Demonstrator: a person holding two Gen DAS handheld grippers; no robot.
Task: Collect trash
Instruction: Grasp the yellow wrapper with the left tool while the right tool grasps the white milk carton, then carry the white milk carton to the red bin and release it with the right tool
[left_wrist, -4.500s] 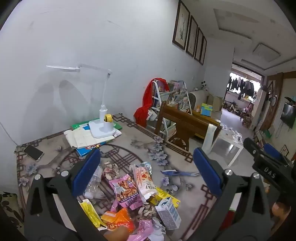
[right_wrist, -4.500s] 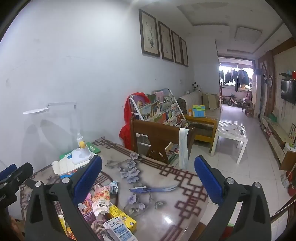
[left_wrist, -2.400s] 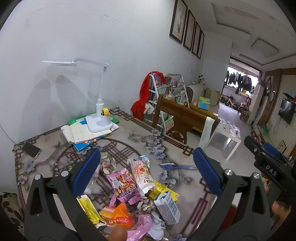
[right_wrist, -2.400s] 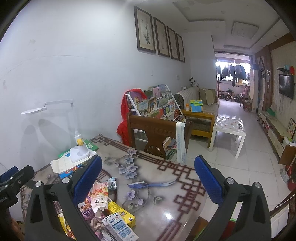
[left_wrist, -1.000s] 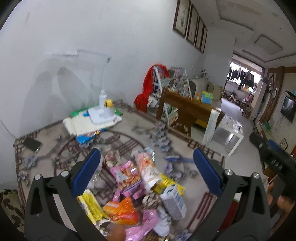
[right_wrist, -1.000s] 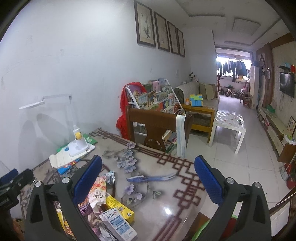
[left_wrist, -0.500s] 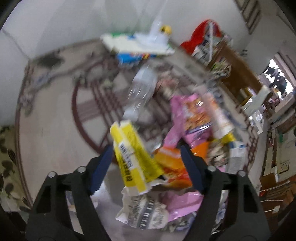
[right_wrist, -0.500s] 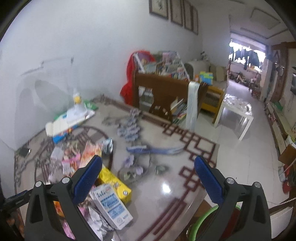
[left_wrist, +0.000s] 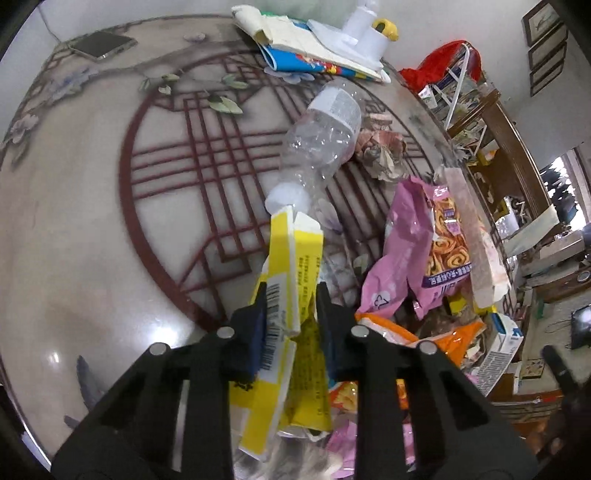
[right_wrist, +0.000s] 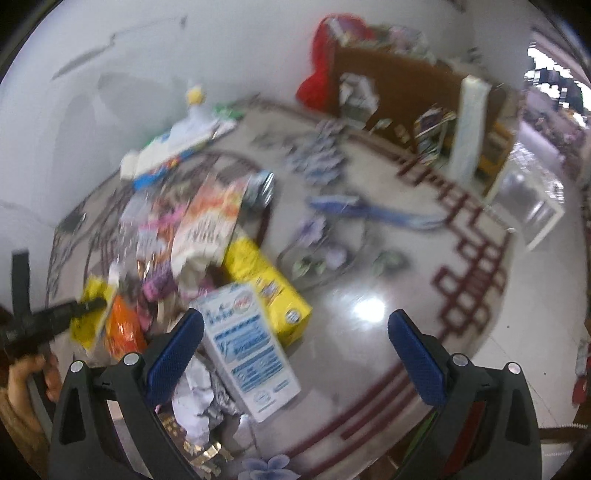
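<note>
My left gripper is shut on a flattened yellow carton at the near edge of a trash pile on the patterned table. Beyond it lie a crushed clear bottle, a pink snack bag, an orange wrapper and a crumpled paper wad. My right gripper is open and empty above a white and blue milk carton and a yellow box. The left gripper with the yellow carton shows at the left of the right wrist view.
A phone, books and a white lamp base sit at the table's far side. A wooden chair and a bookshelf stand past the table. A white side table stands on the tiled floor.
My left gripper dropped to the pile and closed on the yellow carton. My right gripper tilted down toward the milk carton and stays open.
</note>
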